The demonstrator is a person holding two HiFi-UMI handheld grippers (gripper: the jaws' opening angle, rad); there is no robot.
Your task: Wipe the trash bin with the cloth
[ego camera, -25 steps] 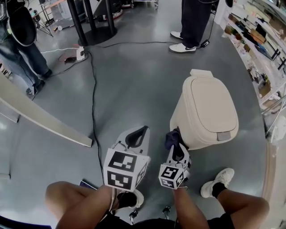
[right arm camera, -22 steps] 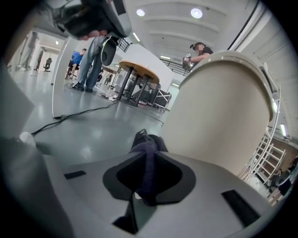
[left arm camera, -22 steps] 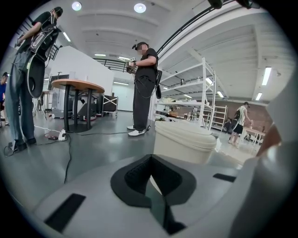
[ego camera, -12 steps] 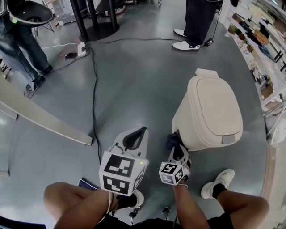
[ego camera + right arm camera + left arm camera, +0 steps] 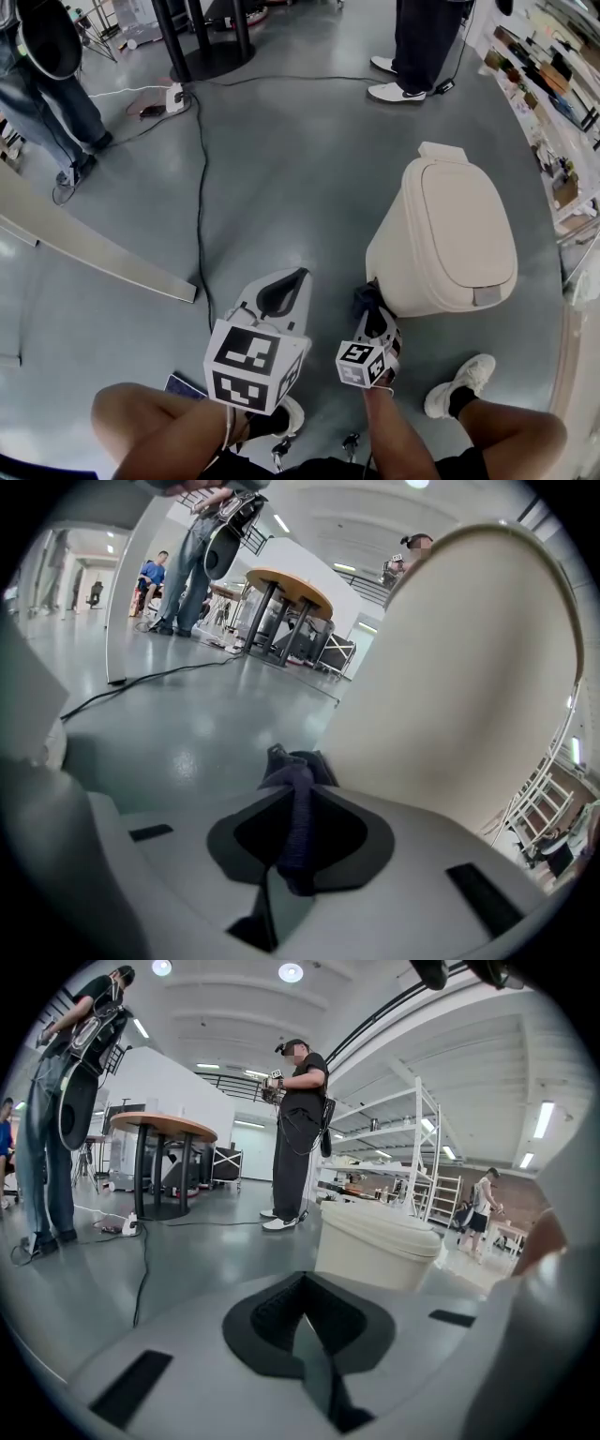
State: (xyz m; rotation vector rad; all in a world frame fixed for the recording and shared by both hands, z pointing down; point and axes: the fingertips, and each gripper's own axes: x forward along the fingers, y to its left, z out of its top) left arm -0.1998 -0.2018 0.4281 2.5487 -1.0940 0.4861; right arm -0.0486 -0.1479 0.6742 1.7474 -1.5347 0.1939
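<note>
Bin point(image 5: 450, 239) stands upright on floor, just ahead-right of right claw point(image 5: 371, 305), which pinches cloth point(image 5: 298, 817) near its side wall; left claw point(image 5: 291, 281) closed, empty, farther off.

The trash bin point(image 5: 441, 234) beside me was smooth cream plastic with a dull sheen. The cloth point(image 5: 296, 799) pinched in my right gripper point(image 5: 292, 761) was dark, soft fabric, bunched up and ribbed in look. My left gripper point(image 5: 302, 1288) had a matt pale-grey plastic shell and black ridged pads point(image 5: 272, 1312). The grey floor point(image 5: 281, 169) was polished and gave back the lamps.
</note>
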